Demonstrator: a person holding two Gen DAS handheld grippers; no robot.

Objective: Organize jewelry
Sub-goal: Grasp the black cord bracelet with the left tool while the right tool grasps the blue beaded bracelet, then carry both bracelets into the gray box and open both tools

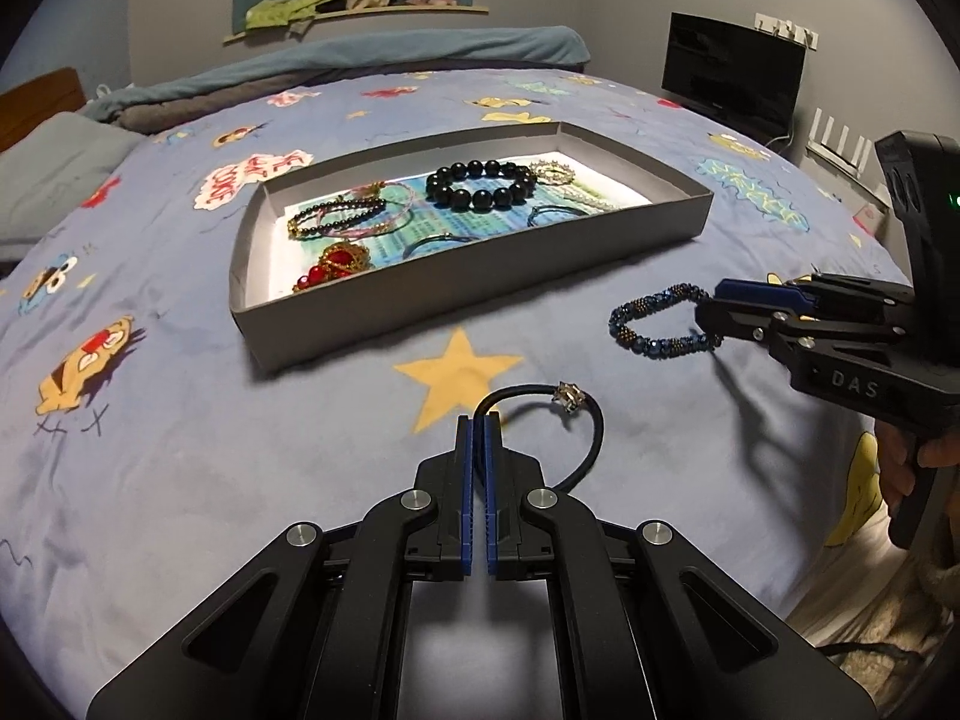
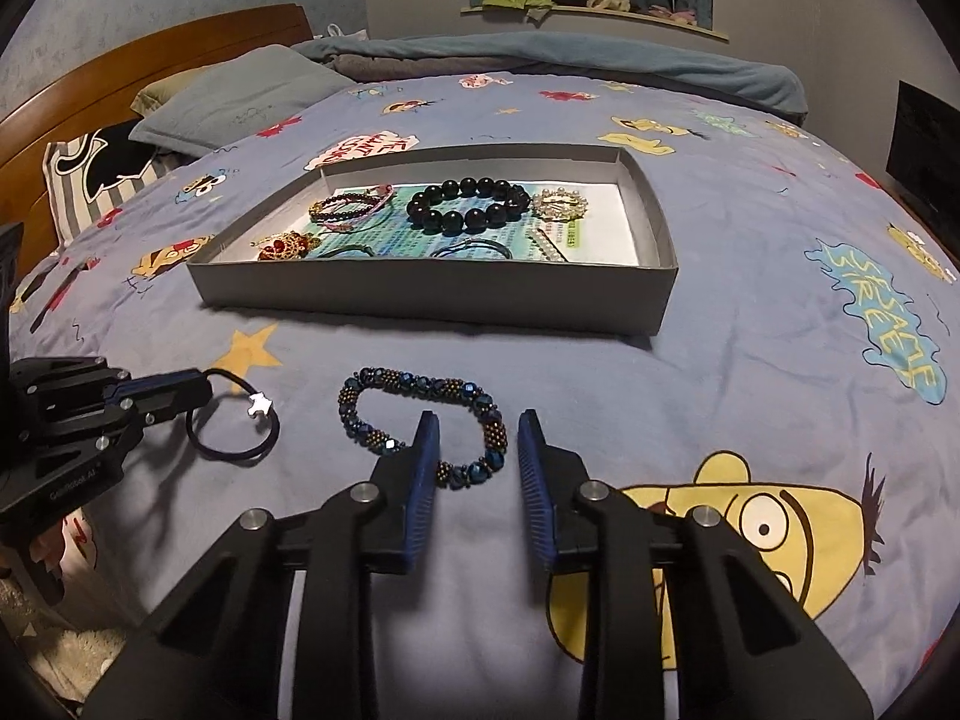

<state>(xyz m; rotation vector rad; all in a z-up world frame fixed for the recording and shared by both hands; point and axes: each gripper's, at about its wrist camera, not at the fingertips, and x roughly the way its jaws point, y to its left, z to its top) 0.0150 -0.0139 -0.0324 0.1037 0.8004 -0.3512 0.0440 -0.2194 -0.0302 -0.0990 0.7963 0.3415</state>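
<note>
Jewelry waits in two places on the cartoon-print bedspread (image 2: 750,324): some lies in the shallow grey box (image 2: 432,291) ahead of both tools, and two pieces lie on the cloth just short of it. The left gripper (image 1: 479,420) is clenched tight on the black hair tie (image 1: 591,438), pinching the band at its near-left end, while the rest of the loop, with its small silver charm (image 1: 570,399), curves off to the right of the fingertips. The right gripper (image 2: 477,420) straddles the near right part of the blue beaded bracelet (image 2: 420,414), one blue finger inside the ring and the other outside; a gap shows between the pads and the beads, so nothing is gripped there, and the bracelet rests flat on the cloth. Beyond both tools, inside the box, sit a black bead bracelet (image 2: 465,207), a red and gold pendant (image 2: 285,246), thin bangles (image 2: 351,207) and a pearl brooch (image 2: 558,204).
</note>
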